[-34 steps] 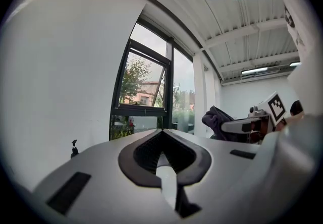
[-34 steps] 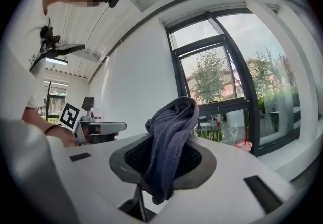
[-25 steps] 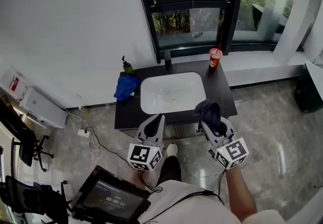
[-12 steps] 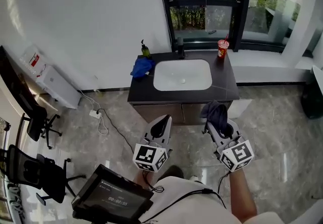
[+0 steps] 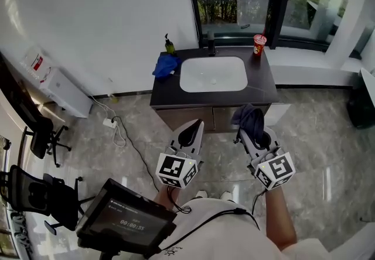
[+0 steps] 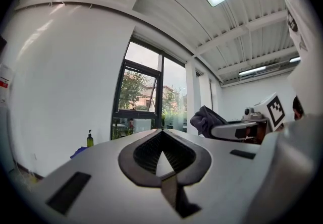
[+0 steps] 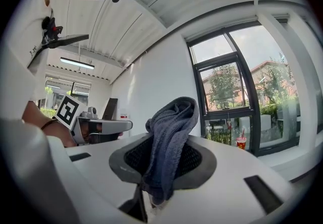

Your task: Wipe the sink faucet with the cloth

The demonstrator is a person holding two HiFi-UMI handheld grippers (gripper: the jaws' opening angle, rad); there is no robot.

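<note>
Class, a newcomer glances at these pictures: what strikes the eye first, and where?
A dark grey crumpled cloth juts from the right gripper, clamped in its jaws. Ahead, a white rectangular sink sits in a black countertop under the window, with a red straw cup at its back right corner.

Dark counter (image 5: 259,86) with inset white basin (image 5: 212,74), faucet (image 5: 211,48) behind it, blue rag (image 5: 166,66) and green bottle (image 5: 169,47) by the wall, red cup (image 5: 259,44) at the opposite back corner.
</note>
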